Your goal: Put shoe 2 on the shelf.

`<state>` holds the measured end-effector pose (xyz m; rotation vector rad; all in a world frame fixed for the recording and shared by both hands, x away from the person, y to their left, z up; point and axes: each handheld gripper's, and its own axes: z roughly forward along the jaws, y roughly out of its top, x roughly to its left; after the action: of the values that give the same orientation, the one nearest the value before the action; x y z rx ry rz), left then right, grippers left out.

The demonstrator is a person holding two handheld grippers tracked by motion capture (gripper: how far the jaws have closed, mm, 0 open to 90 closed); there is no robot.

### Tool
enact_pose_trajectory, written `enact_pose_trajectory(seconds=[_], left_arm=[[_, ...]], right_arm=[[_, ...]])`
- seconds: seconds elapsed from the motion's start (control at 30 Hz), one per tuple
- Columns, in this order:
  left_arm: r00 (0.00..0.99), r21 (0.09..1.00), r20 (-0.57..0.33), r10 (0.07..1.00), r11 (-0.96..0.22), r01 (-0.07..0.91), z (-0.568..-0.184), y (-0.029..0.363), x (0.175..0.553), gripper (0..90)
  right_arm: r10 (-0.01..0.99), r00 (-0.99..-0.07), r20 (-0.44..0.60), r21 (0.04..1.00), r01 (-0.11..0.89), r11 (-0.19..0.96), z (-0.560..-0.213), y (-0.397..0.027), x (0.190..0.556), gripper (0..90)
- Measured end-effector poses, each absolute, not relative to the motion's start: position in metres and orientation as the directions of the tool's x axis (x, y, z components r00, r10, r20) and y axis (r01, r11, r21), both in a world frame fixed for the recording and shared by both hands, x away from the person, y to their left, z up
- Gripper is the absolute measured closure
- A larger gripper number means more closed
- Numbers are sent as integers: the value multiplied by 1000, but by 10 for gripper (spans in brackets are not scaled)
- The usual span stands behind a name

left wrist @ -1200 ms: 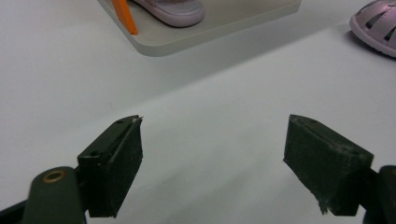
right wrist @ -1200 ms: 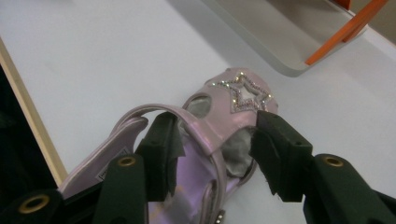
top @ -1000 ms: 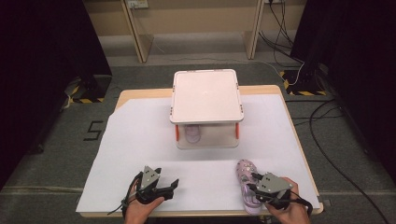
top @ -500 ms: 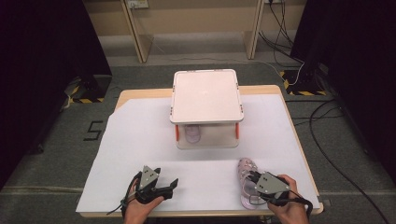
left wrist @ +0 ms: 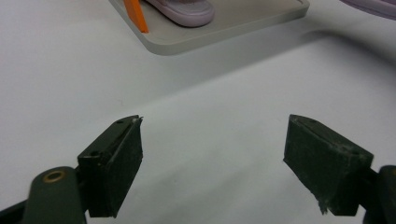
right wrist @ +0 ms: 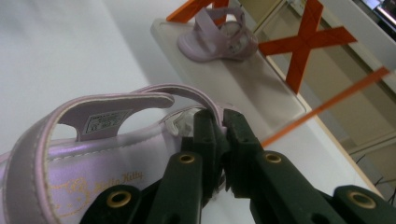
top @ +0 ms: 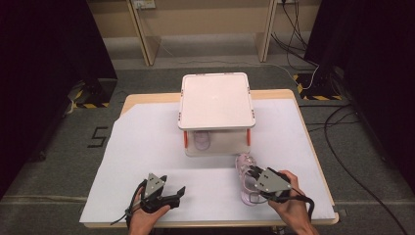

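A lilac sandal (top: pixel 243 172) hangs just above the white sheet near the table's front right. My right gripper (top: pixel 254 173) is shut on one of its straps, and the right gripper view shows the strap pinched between the jaws (right wrist: pixel 218 120) over the sandal's footbed (right wrist: pixel 88 154). A matching sandal (top: pixel 201 140) lies on the bottom shelf of a white rack (top: pixel 215 100) with orange braces, ahead of the held one; it appears too in the right gripper view (right wrist: pixel 217 35) and the left gripper view (left wrist: pixel 182 10). My left gripper (top: pixel 177 192) rests open at the front left, nothing between its jaws (left wrist: pixel 212 158).
A white sheet (top: pixel 142 147) covers most of the wooden table. The rack's bottom shelf (right wrist: pixel 254 81) has bare room beside the sandal, and orange crossed braces (right wrist: pixel 306 42) stand at its sides. Cables trail on the floor at the back right.
My right gripper has closed on the sandal's strap and carried the sandal up and forward-left, toward the rack. The left gripper has stayed where it was.
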<state>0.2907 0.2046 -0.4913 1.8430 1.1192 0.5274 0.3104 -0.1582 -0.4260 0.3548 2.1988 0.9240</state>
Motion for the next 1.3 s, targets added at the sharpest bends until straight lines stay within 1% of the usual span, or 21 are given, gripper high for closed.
enact_pose_trajectory(seconds=[0.17,0.2,0.47,0.73,0.93,1.07,1.3], left_arm=[[504,853,-87,859,-197,483,-491,206,290,192],[504,853,-87,859,-197,483,-491,206,290,192],[507,853,-88,857,-198,483,-491,206,291,192],[512,851,-86,855,-204,483,-491,206,290,192],[513,850,-88,854,-203,485,-492,206,290,192],[514,851,-91,853,-202,486,-492,205,290,192],[520,851,-86,850,-208,482,-492,204,289,192]], right_arm=[[484,-700,-524,708,-43,705,-429,-140,330,850],[476,-694,-540,700,-57,712,-430,-135,336,850],[479,-673,-563,691,-66,720,-436,-112,365,849],[491,-644,-587,690,-81,719,-441,-100,391,848],[477,-629,-614,664,-83,743,-449,-90,409,847],[472,-620,-627,650,-83,755,-455,-84,418,845],[462,-604,-649,630,-87,772,-458,-77,428,840]])
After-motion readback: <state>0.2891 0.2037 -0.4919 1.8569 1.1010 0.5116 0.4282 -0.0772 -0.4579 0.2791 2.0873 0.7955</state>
